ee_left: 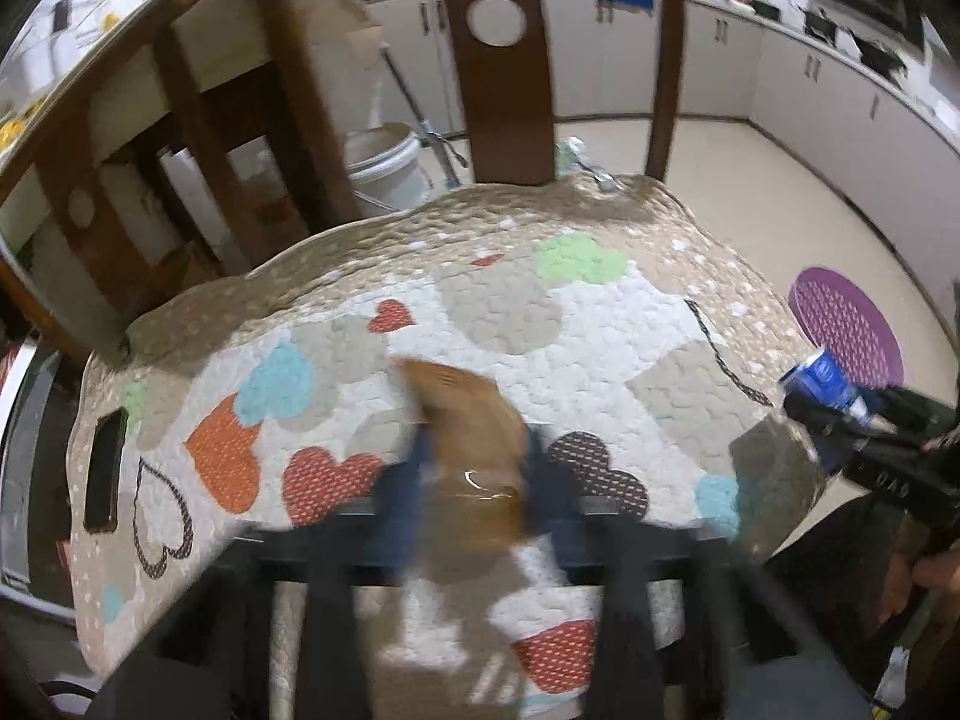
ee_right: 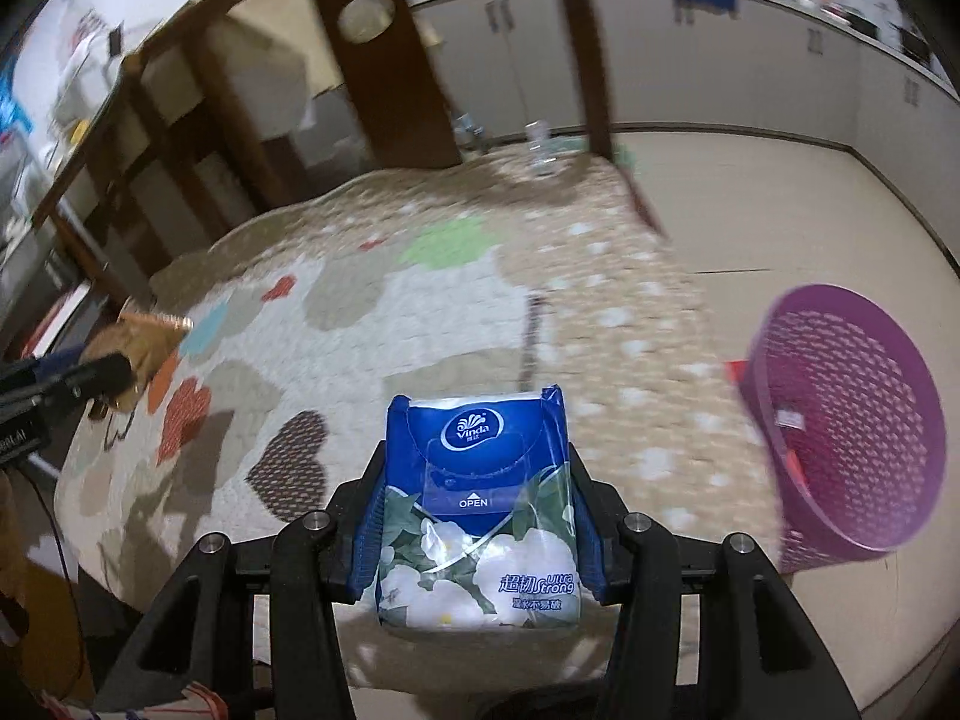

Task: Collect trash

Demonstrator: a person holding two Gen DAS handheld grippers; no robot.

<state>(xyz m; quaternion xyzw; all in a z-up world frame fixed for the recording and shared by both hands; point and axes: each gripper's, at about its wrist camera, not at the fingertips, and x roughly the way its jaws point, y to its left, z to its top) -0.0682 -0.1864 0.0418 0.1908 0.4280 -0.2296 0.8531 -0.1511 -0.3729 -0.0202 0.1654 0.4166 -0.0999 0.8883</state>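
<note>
My left gripper (ee_left: 474,468) is shut on a brown wrapper (ee_left: 471,420) and holds it over the quilted heart-pattern chair cushion (ee_left: 540,312); the view is blurred. It also shows at the left in the right wrist view, with the wrapper (ee_right: 144,336). My right gripper (ee_right: 480,480) is shut on a blue Vinda tissue pack (ee_right: 480,510), held above the cushion's (ee_right: 420,300) right edge. The pack (ee_left: 825,375) shows at the right in the left wrist view. A purple mesh trash basket (ee_right: 840,420) stands on the floor to the right, also in the left wrist view (ee_left: 846,324).
The wooden chair back (ee_left: 504,60) rises behind the cushion. A white bucket (ee_left: 384,156) stands on the floor beyond. A wooden table (ee_left: 120,120) is at the left. Grey cabinets (ee_left: 840,96) line the far wall. A dark flat object (ee_left: 105,468) lies on the cushion's left edge.
</note>
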